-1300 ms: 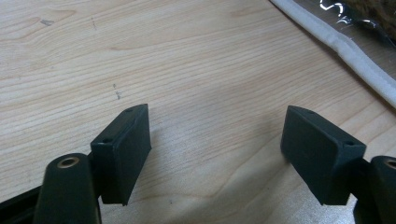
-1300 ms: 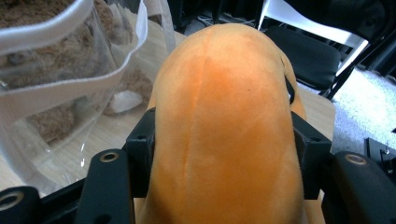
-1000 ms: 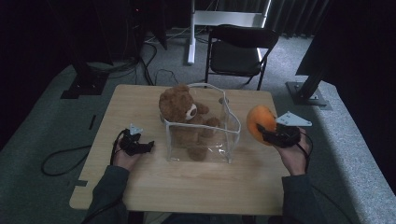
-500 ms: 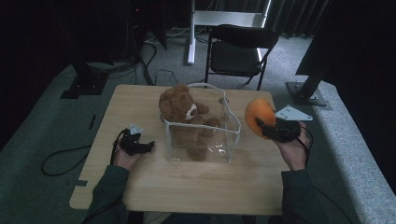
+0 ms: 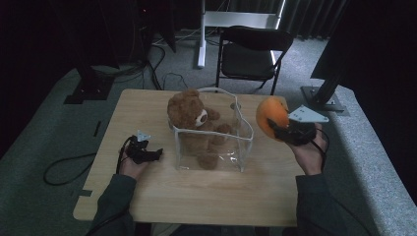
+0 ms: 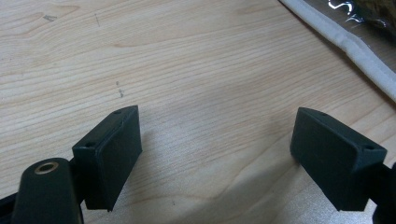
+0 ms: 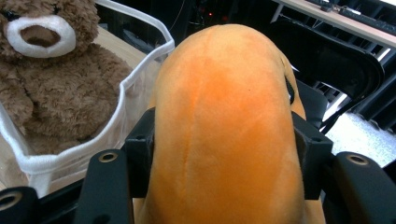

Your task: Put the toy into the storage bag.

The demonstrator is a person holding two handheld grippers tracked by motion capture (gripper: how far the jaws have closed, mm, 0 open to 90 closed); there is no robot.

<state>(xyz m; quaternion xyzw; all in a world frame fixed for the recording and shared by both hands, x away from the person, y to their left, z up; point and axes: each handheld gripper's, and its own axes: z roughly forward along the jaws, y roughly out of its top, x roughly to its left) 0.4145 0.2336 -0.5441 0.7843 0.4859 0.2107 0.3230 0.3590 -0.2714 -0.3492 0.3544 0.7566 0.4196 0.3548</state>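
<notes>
A brown teddy bear [image 5: 191, 114] sits inside a clear plastic bag with a white rim [image 5: 246, 129] at the middle of the wooden table [image 5: 196, 191]. My right gripper [image 5: 275, 127] is raised to the right of the bag, shut on an orange plush toy [image 5: 271, 114]. In the right gripper view the orange plush toy [image 7: 224, 130] bulges between the jaws, with the teddy bear [image 7: 51, 70] and the bag's rim [image 7: 140, 70] to its left. My left gripper [image 5: 153, 154] rests on the table left of the bag, open. In the left gripper view its fingers [image 6: 112, 154] stand wide apart over bare wood.
A black folding chair [image 5: 251, 54] stands beyond the table's far edge. A cable [image 5: 64, 167] trails off the table's left side onto the grey floor. The bag's white hem [image 6: 345, 44] lies just ahead of the left gripper.
My right gripper has risen with the orange plush toy and drifted slightly toward the bag. The left gripper has stayed put.
</notes>
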